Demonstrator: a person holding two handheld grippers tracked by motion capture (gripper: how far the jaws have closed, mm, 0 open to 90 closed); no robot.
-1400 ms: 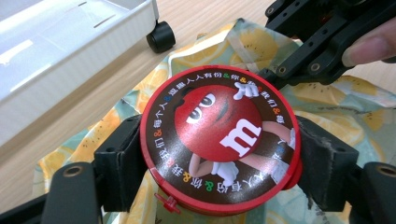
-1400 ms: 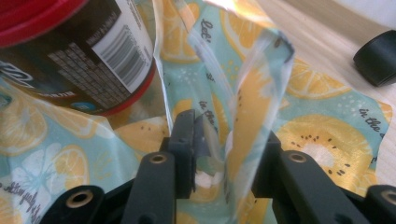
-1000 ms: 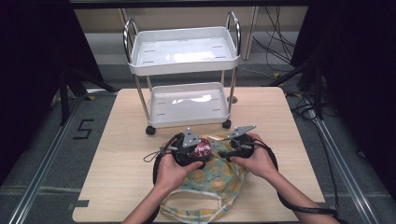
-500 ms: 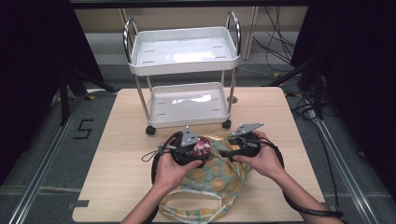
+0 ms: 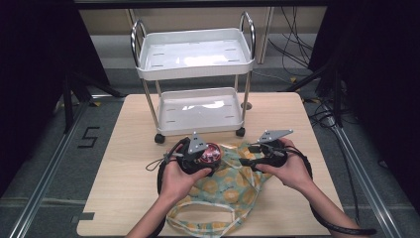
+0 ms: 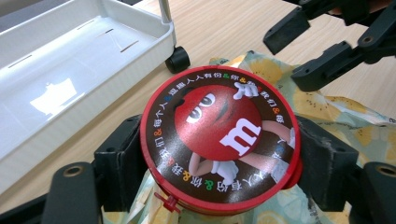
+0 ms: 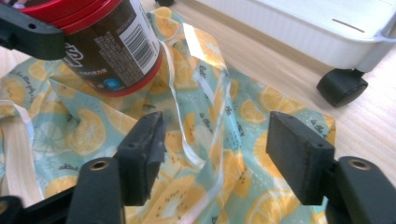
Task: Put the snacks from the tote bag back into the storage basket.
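Left gripper clamped on a round red-lidded candy jar, jaws pressing its sides just under the lid; jar held slightly above the lemon-print bag, which lies flat on the wooden table in front of the white two-tier cart; in the right gripper view the jar tilts, its base close over the fabric, whether touching cannot be told.

Right gripper spread wide, nothing between its jaws; it hovers over the bag's rim fold and a thin strap, just beside the jar.

Judgement: work looks like getting the jar into or out of the bag, right side about to take the cloth.

Risks: right jaws may catch only the strap or a single layer, so the mouth does not open; jar wall is smooth and the grip sits high, so a tilt could let it slip; the two grippers are close, a collision could knock the jar; loose fabric may drag along under the jar's base.
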